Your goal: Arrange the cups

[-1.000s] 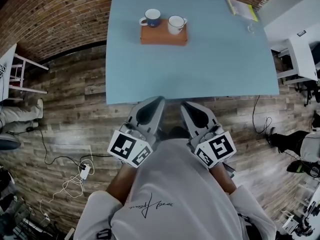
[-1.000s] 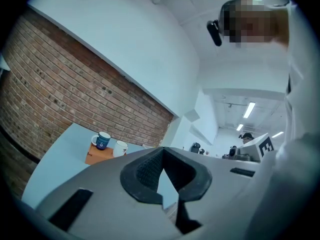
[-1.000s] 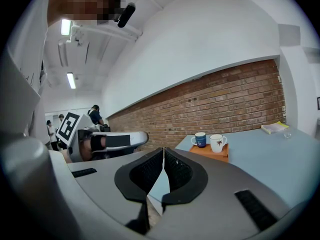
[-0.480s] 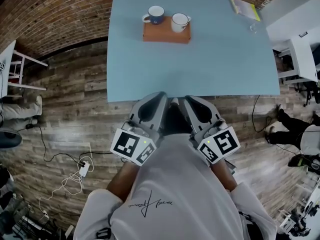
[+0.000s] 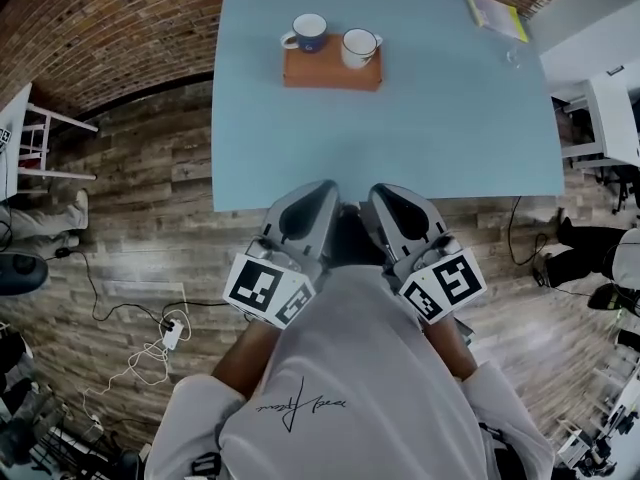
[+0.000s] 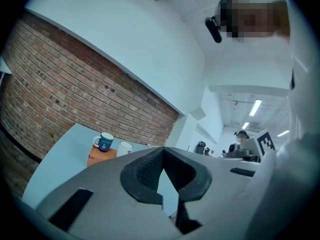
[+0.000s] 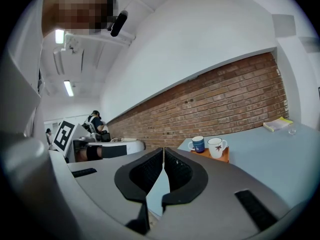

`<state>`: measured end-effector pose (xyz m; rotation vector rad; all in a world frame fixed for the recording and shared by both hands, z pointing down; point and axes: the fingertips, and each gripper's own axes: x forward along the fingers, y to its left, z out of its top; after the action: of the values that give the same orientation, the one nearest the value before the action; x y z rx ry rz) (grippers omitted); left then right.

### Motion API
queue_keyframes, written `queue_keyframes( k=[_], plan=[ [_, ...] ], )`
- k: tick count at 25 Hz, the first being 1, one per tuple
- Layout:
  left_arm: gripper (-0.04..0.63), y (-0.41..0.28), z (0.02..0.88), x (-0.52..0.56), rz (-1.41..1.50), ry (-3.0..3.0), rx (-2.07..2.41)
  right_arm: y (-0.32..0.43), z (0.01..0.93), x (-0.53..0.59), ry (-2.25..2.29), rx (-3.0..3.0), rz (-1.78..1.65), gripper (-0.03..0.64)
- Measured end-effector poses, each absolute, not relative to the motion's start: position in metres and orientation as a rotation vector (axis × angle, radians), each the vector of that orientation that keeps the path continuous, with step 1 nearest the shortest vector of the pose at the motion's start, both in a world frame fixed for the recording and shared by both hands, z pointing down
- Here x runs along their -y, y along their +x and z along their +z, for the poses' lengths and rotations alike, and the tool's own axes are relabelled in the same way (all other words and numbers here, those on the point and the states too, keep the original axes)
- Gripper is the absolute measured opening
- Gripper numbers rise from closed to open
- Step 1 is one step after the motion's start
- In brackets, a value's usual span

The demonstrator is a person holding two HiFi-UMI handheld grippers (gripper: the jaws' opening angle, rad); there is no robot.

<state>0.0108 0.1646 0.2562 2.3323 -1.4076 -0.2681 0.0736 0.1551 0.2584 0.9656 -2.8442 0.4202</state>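
Observation:
A blue mug (image 5: 306, 32) and a white mug (image 5: 358, 48) stand side by side on an orange-brown board (image 5: 331, 71) at the far side of the light-blue table (image 5: 400, 128). Both mugs also show in the left gripper view, blue mug (image 6: 104, 142) and white mug (image 6: 124, 146), and in the right gripper view, blue mug (image 7: 198, 144) and white mug (image 7: 217, 147). My left gripper (image 5: 322, 190) and right gripper (image 5: 380, 194) hang side by side at the table's near edge, both shut and empty, far from the mugs.
A yellow-green book (image 5: 493, 14) and a small clear glass (image 5: 512, 58) lie at the table's far right corner. A brick wall curves behind the table. White desks (image 5: 610, 108) stand to the right, a stool (image 5: 40, 143) to the left, cables (image 5: 150, 343) on the wood floor.
Both grippers have edged forward to the table's near edge, and the view has shifted slightly. The mugs and board have stayed put.

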Motion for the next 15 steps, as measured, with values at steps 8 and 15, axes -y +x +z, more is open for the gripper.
queue_keyframes(
  k=[8,15],
  plan=[
    [0.008,0.027,0.256,-0.133,-0.24,2.354,1.368,0.088,0.262,-0.125,0.983,2.83,0.443,0.021],
    [0.008,0.042,0.259,-0.1,-0.23,2.341,1.378,0.104,0.266,-0.095,0.969,2.824,0.476,0.021]
  ],
)
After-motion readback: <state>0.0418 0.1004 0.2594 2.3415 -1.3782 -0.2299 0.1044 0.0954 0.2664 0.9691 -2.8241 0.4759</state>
